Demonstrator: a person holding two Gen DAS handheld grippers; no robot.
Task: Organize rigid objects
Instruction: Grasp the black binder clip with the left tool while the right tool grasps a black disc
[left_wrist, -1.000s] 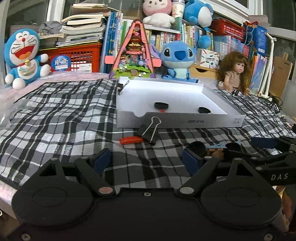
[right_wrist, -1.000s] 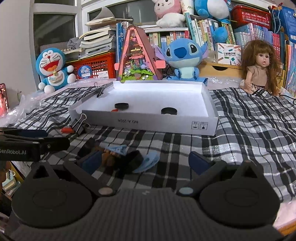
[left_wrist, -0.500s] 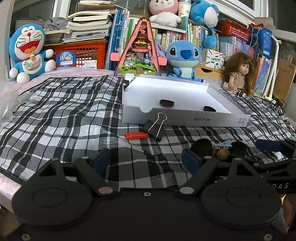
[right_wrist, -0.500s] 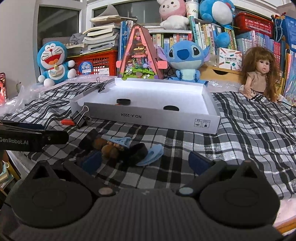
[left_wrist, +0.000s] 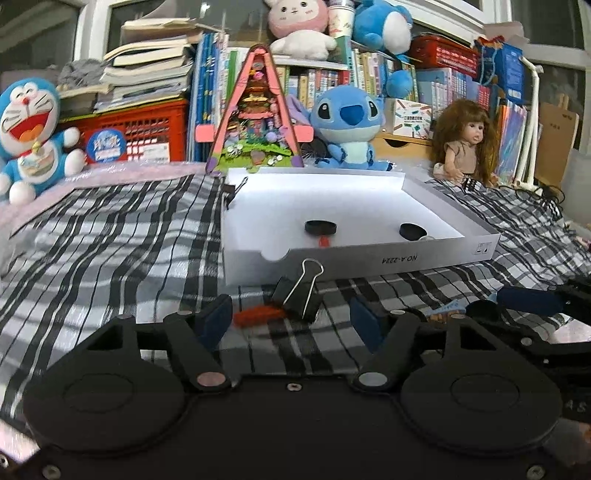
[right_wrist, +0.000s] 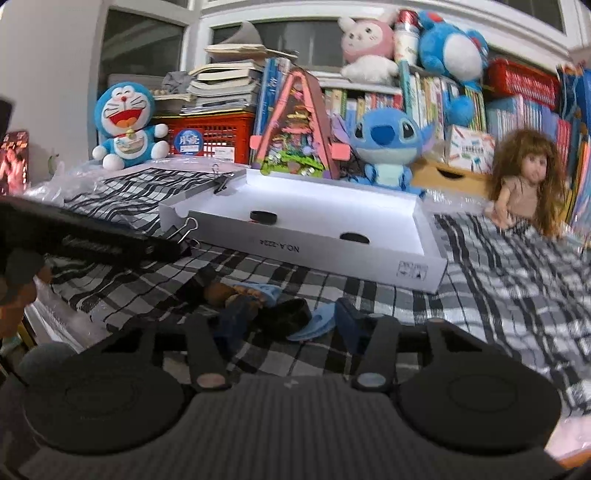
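Observation:
On the checked cloth, a black binder clip (left_wrist: 297, 297) and a small red piece (left_wrist: 258, 315) lie just in front of the white box tray (left_wrist: 369, 260). My left gripper (left_wrist: 291, 321) is closing, with both between its jaws and neither touched. In the right wrist view, my right gripper (right_wrist: 291, 321) is closing around a heap: a black ring (right_wrist: 288, 315), a light blue clip (right_wrist: 314, 326) and brown bits (right_wrist: 221, 291). Its pads stand close on either side of the heap, and the picture is blurred. Two black discs (left_wrist: 320, 227) (left_wrist: 412, 232) lie in the tray.
Another binder clip (left_wrist: 234, 190) grips the tray's far left rim. Behind the tray stand a triangular toy house (left_wrist: 258, 110), a blue plush (left_wrist: 347, 129), a doll (left_wrist: 465, 147), a red crate (left_wrist: 140, 129) and shelves of books. The left gripper's body (right_wrist: 92, 240) crosses the right view.
The left gripper has come closer to the binder clip and red piece, and its jaws have narrowed. The right jaws have closed in on the heap, and that view has tilted.

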